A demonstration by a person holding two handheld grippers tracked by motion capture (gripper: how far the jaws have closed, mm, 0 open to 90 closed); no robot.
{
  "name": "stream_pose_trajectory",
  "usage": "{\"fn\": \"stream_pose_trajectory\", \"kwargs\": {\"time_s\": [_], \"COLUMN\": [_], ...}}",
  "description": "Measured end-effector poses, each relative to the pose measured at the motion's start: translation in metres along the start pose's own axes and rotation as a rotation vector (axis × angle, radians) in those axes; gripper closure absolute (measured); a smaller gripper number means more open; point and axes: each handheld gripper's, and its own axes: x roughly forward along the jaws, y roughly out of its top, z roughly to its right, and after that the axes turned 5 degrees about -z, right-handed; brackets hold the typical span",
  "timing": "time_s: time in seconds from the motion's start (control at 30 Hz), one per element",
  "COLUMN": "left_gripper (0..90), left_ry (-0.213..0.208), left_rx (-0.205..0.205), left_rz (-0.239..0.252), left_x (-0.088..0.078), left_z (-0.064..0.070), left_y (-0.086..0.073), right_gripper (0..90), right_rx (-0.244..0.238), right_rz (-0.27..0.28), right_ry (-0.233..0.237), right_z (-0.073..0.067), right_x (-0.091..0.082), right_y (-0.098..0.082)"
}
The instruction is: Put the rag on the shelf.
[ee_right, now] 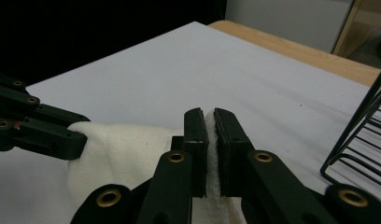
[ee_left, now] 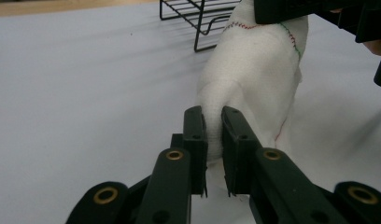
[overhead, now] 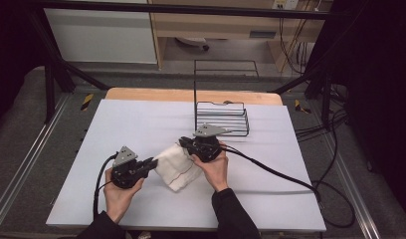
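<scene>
Cloth (overhead: 177, 167), white with a thin red stitched line, sits between the two grippers over the middle of the white table (overhead: 141, 124), its lower part bunched and, as far as the high view tells, resting on the surface while two edges are raised. Left gripper (overhead: 152, 163) has its jaws closed on a fold at the cloth's near-left side; the left gripper view shows fabric squeezed between the pads (ee_left: 196, 135) with a narrow gap left by the cloth's thickness. Right gripper (overhead: 183, 143) is closed tight on the far edge, and in the right gripper view a thin strip of cloth (ee_right: 210, 154) is pinched flat between the jaws. Holding two separate edges like this looks meant to spread the cloth out or to bring one edge over for a fold, since a single pinch would let it hang in a lump. Wire rack (overhead: 222, 118) stands just behind the right gripper, near but apart from the cloth, so any pull toward the far side wants care not to snag the fabric on its wires
</scene>
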Motion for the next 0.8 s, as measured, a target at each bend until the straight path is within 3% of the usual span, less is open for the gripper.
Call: {"fn": "stream_pose_trajectory", "kwargs": {"time_s": [0.37, 0.8], "left_gripper": [80.9, 81.0], "left_ry": [-0.029, -0.027], "left_rx": [0.054, 0.102], "left_rz": [0.075, 0.184], "left_x": [-0.013, -0.023], "left_z": [0.015, 0.028], "left_y": [0.019, 0.048], "right_gripper": [84.2, 84.2], "right_rx": [-0.011, -0.032], "right_rz": [0.114, 0.271], "right_ry": [-0.038, -0.111], "right_z": [-0.003, -0.007], "right_x": [-0.028, -0.061], "right_y": [0.007, 0.018]}}
